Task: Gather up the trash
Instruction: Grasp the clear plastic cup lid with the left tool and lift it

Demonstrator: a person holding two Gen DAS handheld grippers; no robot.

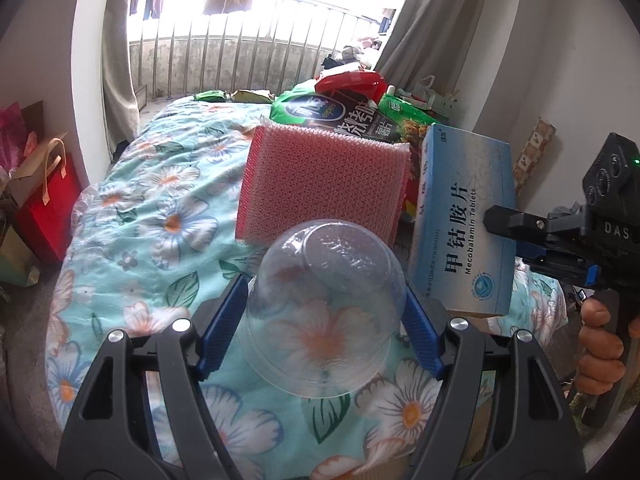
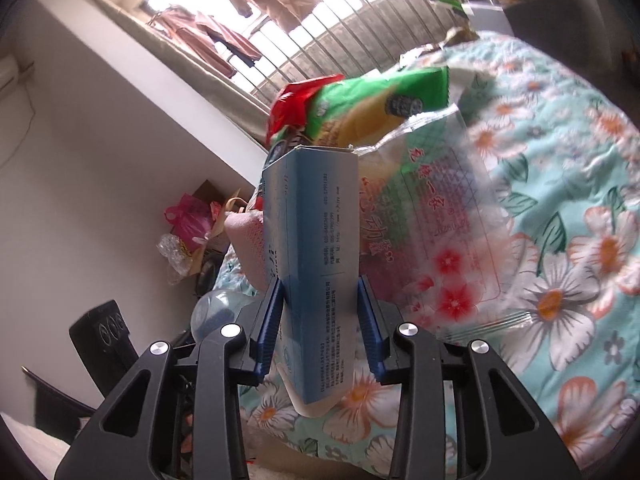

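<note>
The clear plastic cup [image 1: 324, 312] sits upside down, tilted slightly, between the two blue pads of the left claw [image 1: 324, 320]; both pads press against its sides, so the left claw is clamped on the cup, which is held above the floral bedspread [image 1: 160, 208]. The blue medicine box [image 2: 310, 276] stands upright between the pads of the right claw [image 2: 318, 320], its narrow printed side facing the right wrist camera; both pads bear on the box's two broad faces, so the right claw is clamped on the box. In the left wrist view the same box appears to the right of the cup, close beside it, with one black finger of the right claw against its front face and a hand [image 1: 600, 348] wrapped around the claw's handle below. Directly behind the cup a pink mesh sponge [image 1: 324, 192] stands on edge. Behind the sponge lies a heap of snack wrappers [image 1: 340, 114], green, dark and red. In the right wrist view a clear printed plastic bag [image 2: 440, 220] lies on the bedspread just right of the box. Beyond the bed are grey curtains [image 1: 116, 60], a railed balcony with hanging clothes [image 2: 224, 40], and a red paper bag [image 1: 48, 212] on the floor at the left.
</note>
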